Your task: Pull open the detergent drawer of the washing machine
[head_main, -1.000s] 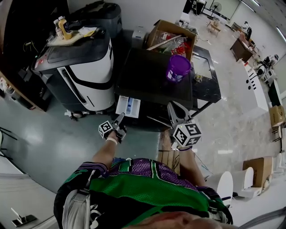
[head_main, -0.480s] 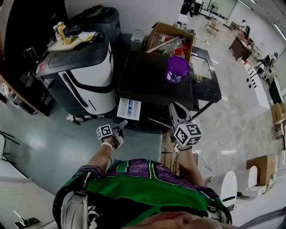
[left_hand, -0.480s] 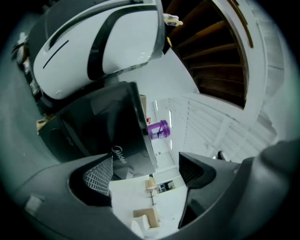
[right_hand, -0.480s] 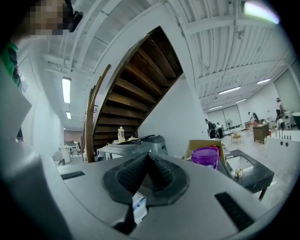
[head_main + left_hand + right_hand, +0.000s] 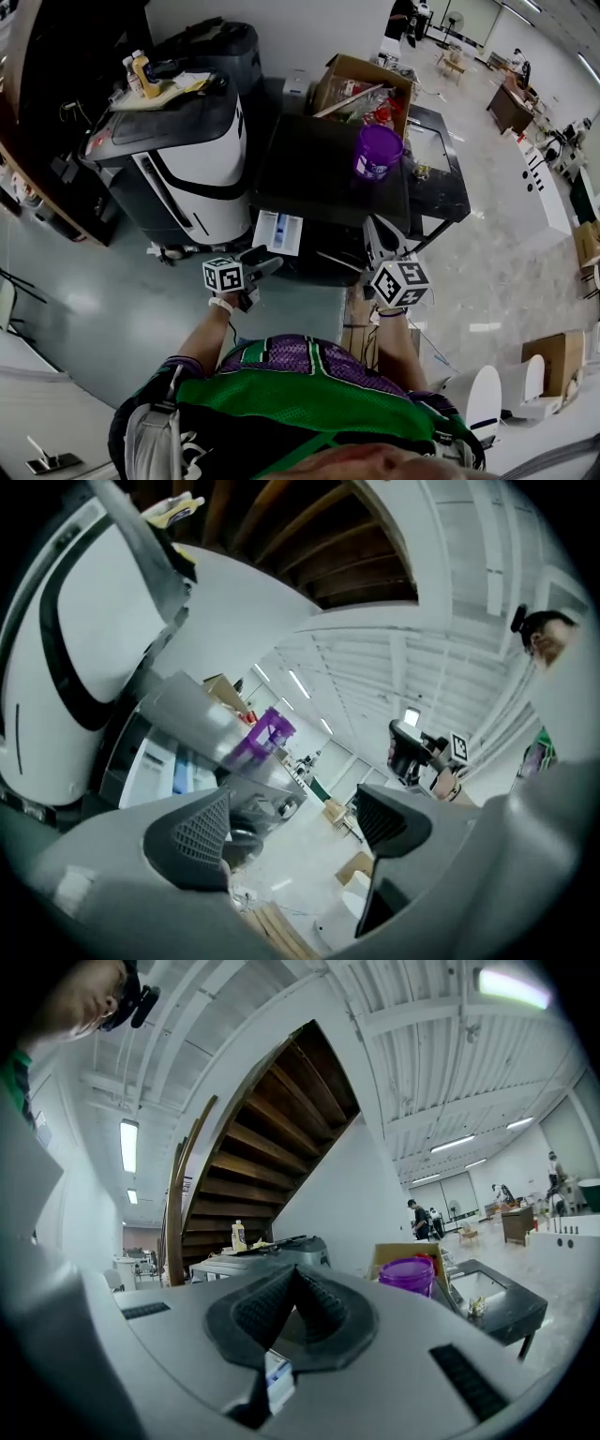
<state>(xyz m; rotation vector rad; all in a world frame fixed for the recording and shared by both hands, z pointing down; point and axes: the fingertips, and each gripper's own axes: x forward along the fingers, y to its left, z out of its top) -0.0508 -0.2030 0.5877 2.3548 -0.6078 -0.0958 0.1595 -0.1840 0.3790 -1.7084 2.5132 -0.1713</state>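
Detergent drawer (image 5: 278, 232) sticks out open from the front of the dark washing machine (image 5: 319, 169), at the 7 o'clock corner of its top in head view; white tray, blue insert visible. Left tongs (image 5: 265, 263) sit just beside the drawer at its 7 o'clock, jaws apart, nothing between them. Right tongs (image 5: 377, 234) are at the machine's front edge at 5 o'clock, well apart from the drawer, jaws closed tip to tip on nothing. Purple bucket (image 5: 377, 152) stands on the machine top at 2 o'clock
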